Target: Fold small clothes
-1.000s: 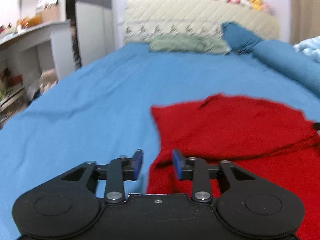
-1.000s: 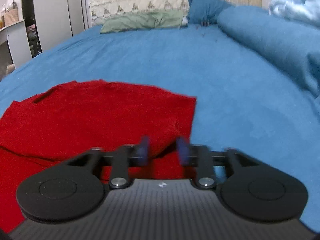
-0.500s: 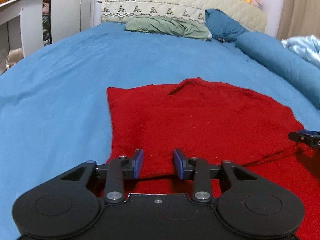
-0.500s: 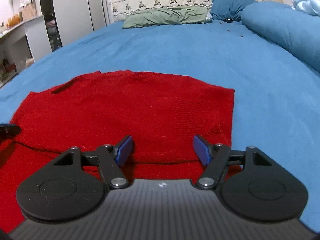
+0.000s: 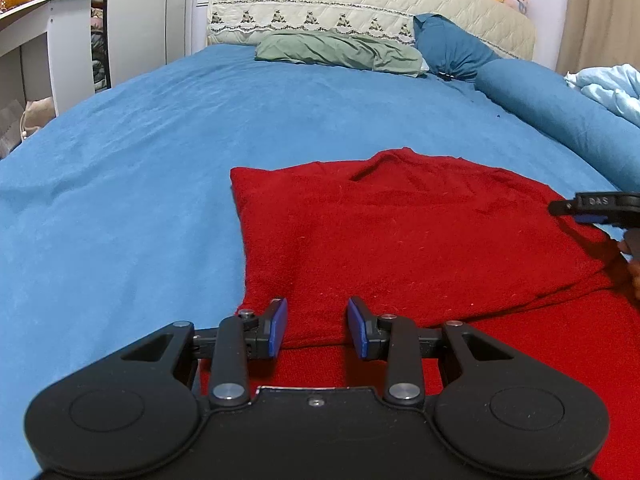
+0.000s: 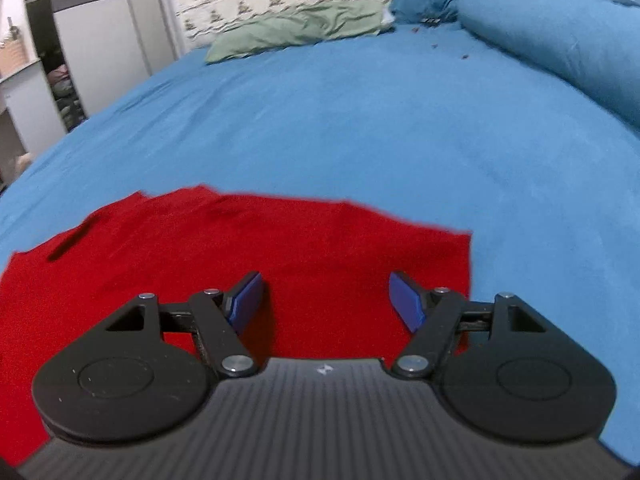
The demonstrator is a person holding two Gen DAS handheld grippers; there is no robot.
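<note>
A red garment (image 5: 420, 240) lies folded over on the blue bed (image 5: 140, 200), its upper layer ending in an edge near the left gripper (image 5: 316, 326). That gripper's fingers stand moderately apart over this edge, holding nothing. The right gripper (image 6: 326, 300) is over the garment's right side, fingers wide and empty.

Fuzzy red knit garment (image 5: 400, 240) (matt)
</note>
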